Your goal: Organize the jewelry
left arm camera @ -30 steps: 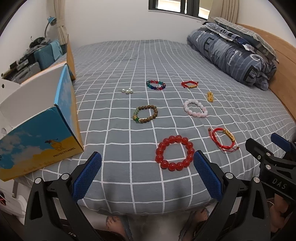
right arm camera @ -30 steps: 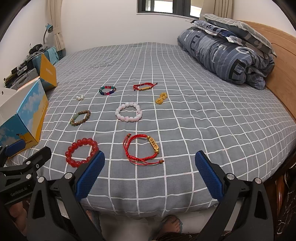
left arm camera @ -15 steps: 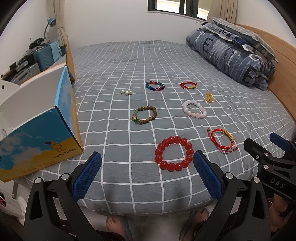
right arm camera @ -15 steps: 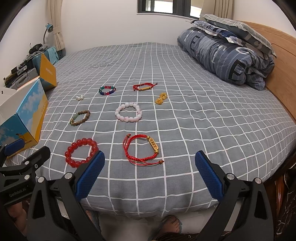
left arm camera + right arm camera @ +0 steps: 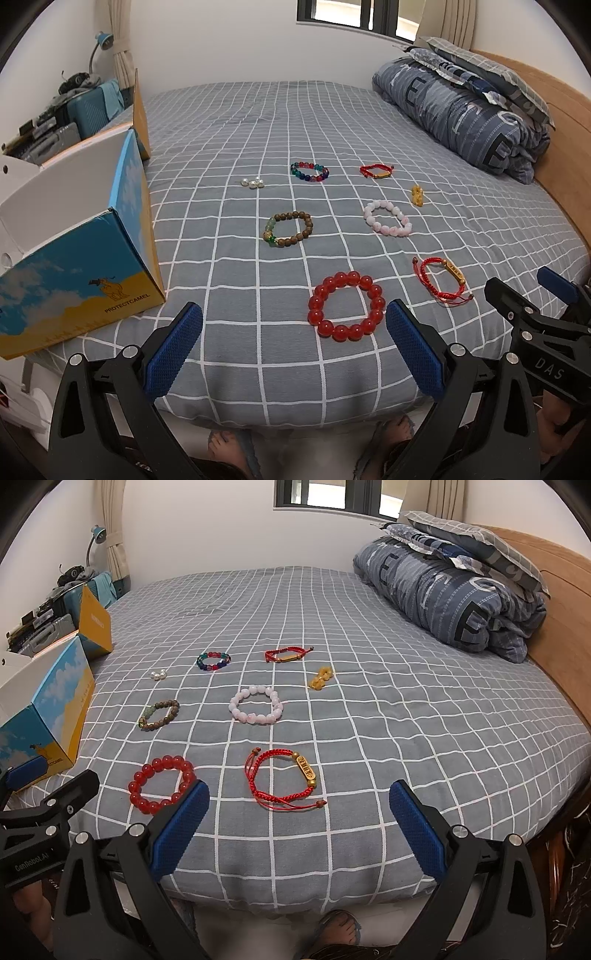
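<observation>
Several pieces of jewelry lie on the grey checked bed (image 5: 258, 110). A red bead bracelet (image 5: 346, 311) (image 5: 161, 784) lies nearest. A red cord bracelet (image 5: 443, 279) (image 5: 282, 779) lies to its right. Further back are a brown bead bracelet (image 5: 289, 228), a pink bead bracelet (image 5: 386, 217), a multicolour bracelet (image 5: 309, 171), a second red cord bracelet (image 5: 376, 171), a gold charm (image 5: 417, 194) and pearls (image 5: 253, 182). My left gripper (image 5: 293, 343) is open and empty at the bed's near edge. My right gripper (image 5: 299, 825) is open and empty beside it.
An open blue and yellow box (image 5: 77, 258) (image 5: 44, 716) stands on the bed's left edge. A folded quilt and pillows (image 5: 469, 107) lie at the back right by the wooden headboard (image 5: 565, 122). Luggage and clutter (image 5: 70, 107) sit at the far left.
Both grippers have stayed open and nearly still; the left view has shifted very slightly. The jewelry has not moved.
</observation>
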### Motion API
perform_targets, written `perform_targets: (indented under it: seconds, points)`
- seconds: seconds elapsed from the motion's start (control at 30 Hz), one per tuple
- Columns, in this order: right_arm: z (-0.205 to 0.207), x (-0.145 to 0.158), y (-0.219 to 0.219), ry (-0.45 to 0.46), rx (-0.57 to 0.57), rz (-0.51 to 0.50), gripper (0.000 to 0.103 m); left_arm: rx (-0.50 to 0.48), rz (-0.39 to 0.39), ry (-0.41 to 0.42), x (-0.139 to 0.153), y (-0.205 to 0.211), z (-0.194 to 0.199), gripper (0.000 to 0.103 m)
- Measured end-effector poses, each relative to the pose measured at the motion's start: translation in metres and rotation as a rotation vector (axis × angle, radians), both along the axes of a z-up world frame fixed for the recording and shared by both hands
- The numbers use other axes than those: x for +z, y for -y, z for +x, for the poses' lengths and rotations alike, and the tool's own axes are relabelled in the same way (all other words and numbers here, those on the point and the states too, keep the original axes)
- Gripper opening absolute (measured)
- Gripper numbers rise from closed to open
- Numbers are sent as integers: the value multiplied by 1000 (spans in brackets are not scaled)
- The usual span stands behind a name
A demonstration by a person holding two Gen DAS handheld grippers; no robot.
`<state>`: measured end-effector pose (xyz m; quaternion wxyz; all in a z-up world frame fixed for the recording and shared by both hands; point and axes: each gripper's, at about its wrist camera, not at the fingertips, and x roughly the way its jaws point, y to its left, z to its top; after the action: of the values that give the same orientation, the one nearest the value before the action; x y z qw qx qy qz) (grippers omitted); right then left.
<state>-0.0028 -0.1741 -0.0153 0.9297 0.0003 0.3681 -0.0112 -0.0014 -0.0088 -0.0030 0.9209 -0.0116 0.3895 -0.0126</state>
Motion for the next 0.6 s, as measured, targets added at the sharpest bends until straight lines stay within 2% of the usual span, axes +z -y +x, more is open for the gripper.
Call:
perform_targets:
  seconds: [0.6]
  points:
    - [0, 1, -3, -1, 2, 1, 94, -7, 10, 0, 1, 2, -2, 97]
